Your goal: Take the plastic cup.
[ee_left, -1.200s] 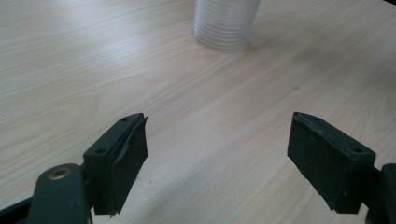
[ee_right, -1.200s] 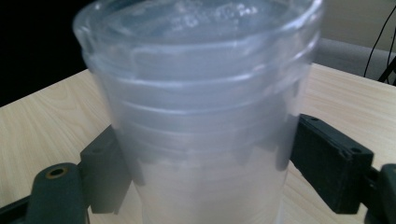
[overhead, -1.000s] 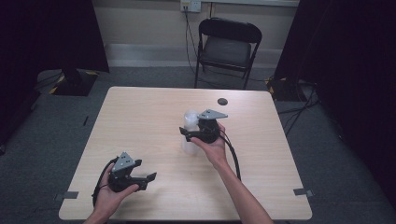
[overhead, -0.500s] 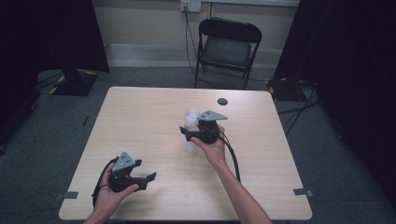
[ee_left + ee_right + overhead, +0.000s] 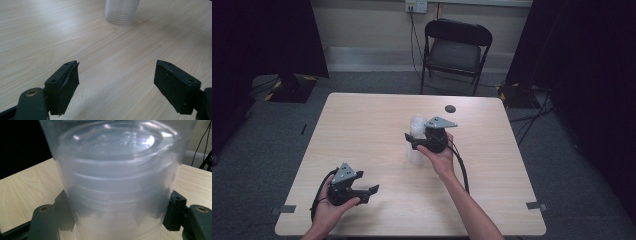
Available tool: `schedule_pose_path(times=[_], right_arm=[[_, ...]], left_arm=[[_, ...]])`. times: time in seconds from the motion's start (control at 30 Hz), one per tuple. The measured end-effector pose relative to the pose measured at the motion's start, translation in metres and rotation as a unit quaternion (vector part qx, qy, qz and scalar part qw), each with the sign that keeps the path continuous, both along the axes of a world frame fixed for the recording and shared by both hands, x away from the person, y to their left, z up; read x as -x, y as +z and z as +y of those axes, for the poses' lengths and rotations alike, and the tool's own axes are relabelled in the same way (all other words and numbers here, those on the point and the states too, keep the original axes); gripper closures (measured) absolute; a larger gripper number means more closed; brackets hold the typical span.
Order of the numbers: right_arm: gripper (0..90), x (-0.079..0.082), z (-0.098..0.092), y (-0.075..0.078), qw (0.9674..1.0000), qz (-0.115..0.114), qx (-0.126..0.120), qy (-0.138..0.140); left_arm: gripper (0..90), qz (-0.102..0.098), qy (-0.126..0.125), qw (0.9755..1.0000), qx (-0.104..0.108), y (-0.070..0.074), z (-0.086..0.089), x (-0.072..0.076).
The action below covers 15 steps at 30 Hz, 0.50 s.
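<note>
**Right grip closed on cup stack; left idle**

Now that its jaws have just been closing, the right hand-held gripper [image 5: 412,141] stands clamped on the cup stack [image 5: 416,140]: the right gripper view shows a black pad [image 5: 172,211] pressed against each side of the clear ribbed wall of the stack [image 5: 117,185], low on it. From above, the stack stands upright on the counter [image 5: 377,125], slightly right of centre, with its base apparently touching the wood. I judge the grasp made and the lift not yet begun; whether one cup or the whole nest will come away cannot be told.

Left hand-held gripper [image 5: 371,190]: jaws wide apart, nothing between them, held near the front left edge, well apart from the stack. Its own view looks across bare wood to the stack's foot [image 5: 122,12].

Further out: a small dark disc [image 5: 450,108] lies near the far edge; a folding chair [image 5: 455,50] stands beyond.
</note>
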State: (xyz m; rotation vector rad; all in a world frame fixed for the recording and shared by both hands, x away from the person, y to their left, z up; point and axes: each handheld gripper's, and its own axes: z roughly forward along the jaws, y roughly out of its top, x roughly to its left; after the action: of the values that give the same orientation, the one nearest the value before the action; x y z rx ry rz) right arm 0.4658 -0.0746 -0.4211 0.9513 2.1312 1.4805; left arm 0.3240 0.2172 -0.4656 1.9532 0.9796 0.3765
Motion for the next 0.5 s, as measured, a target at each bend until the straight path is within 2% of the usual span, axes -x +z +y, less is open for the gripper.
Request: schedule_pose_path(times=[0.37, 0.5], right_arm=[[28.9, 0.0, -0.001, 0.008, 0.9999, -0.008, -0.005, 0.005], [29.4, 0.0, -0.002, 0.013, 1.0, -0.002, -0.007, 0.004]], left_arm=[[19.8, 0.001, 0.002, 1.0, 0.001, 0.0, 0.001, -0.001], [19.8, 0.0, 0.002, 1.0, 0.0, 0.0, 0.001, -0.001]])
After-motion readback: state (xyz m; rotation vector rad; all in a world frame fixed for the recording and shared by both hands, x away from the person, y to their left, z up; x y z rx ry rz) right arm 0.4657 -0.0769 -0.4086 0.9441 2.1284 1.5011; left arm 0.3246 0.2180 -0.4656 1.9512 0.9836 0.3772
